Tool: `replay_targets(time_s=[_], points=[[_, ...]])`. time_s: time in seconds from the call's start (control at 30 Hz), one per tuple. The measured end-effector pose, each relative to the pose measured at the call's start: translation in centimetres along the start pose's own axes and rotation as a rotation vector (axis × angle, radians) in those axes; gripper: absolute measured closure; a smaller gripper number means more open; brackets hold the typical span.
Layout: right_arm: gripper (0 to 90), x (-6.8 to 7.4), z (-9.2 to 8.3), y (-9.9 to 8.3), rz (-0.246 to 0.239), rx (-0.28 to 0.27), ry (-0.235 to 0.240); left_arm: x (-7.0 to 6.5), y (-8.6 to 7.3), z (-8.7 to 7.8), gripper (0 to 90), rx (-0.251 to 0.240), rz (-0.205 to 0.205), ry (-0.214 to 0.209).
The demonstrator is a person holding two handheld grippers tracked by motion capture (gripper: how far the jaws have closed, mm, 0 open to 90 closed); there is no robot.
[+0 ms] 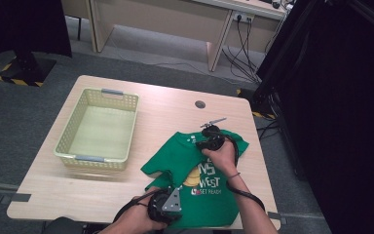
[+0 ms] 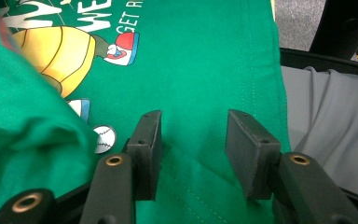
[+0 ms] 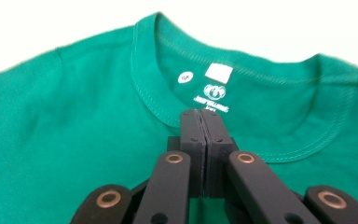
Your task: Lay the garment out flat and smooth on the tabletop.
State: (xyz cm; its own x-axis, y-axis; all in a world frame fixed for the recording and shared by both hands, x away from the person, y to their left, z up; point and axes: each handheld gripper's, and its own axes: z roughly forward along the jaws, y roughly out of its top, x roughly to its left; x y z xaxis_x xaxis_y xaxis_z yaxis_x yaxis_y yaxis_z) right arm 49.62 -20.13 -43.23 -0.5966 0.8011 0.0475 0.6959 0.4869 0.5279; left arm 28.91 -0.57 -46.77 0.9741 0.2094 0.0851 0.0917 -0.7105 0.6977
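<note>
At the collar of the green T-shirt (image 3: 98,140), the right tool (image 3: 200,119) is seen with its jaws pressed flat together; whether a fold of the neckline fabric is pinched between them cannot be told. Just beyond the tips, a white label (image 3: 219,72) and printed marks are seen inside the neck. In the high view the right tool (image 1: 209,139) is held over the far end of the shirt, with a hand (image 1: 221,156) wrapped around it.

Near the hem, the left tool (image 2: 193,140) is held with its jaws apart — green cloth lies between them, but the pads (image 2: 242,140) are not pressed on it, so nothing is gripped. A loose fold of the shirt is bunched up beside it, and a printed picture with white lettering (image 2: 98,23) is seen farther along. From above, the left tool (image 1: 165,204) is placed at the near edge of the bench (image 1: 170,102).

The T-shirt (image 1: 209,195) is spread face up on the near right part of the bench, one sleeve rumpled. A pale green basket (image 1: 63,146) is set well apart on the left — nothing is seen inside it.
</note>
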Motion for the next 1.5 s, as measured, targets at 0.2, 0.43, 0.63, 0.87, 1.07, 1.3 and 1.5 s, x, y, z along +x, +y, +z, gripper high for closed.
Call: replay_targets(time_s=[0.2, 0.43, 0.63, 0.87, 1.07, 1.3, 1.5], points=[[89.1, -0.2, -0.6, 1.9, 0.036, -0.057, -0.019, -0.3, 0.1, -0.1, 55.5, 0.006, 0.022, 0.01], [89.1, -0.5, -0.4, 3.6, 0.078, -0.089, -0.043, -0.3, 0.0, -0.1, 55.5, 0.001, 0.016, 0.007], [88.8, -0.2, 0.5, 4.7, 0.076, -0.089, -0.053, -0.2, -0.1, -0.2, 55.7, 0.001, 0.012, -0.01], [69.4, -0.5, 0.1, 3.2, 0.048, -0.087, -0.034, 0.2, -0.4, -0.2, 53.7, -0.007, -0.034, -0.009], [63.8, -2.0, -3.8, 0.2, 0.056, -0.125, -0.068, 0.2, -0.2, -0.2, 53.7, 0.006, -0.022, -0.007], [62.0, -3.3, -5.0, -5.1, 0.078, -0.039, -0.084, 0.3, 0.0, 0.0, 54.0, 0.004, -0.02, -0.027], [60.9, -3.3, -4.6, -8.1, 0.08, -0.005, -0.075, 0.3, 0.0, 0.0, 54.8, 0.006, -0.012, -0.035]])
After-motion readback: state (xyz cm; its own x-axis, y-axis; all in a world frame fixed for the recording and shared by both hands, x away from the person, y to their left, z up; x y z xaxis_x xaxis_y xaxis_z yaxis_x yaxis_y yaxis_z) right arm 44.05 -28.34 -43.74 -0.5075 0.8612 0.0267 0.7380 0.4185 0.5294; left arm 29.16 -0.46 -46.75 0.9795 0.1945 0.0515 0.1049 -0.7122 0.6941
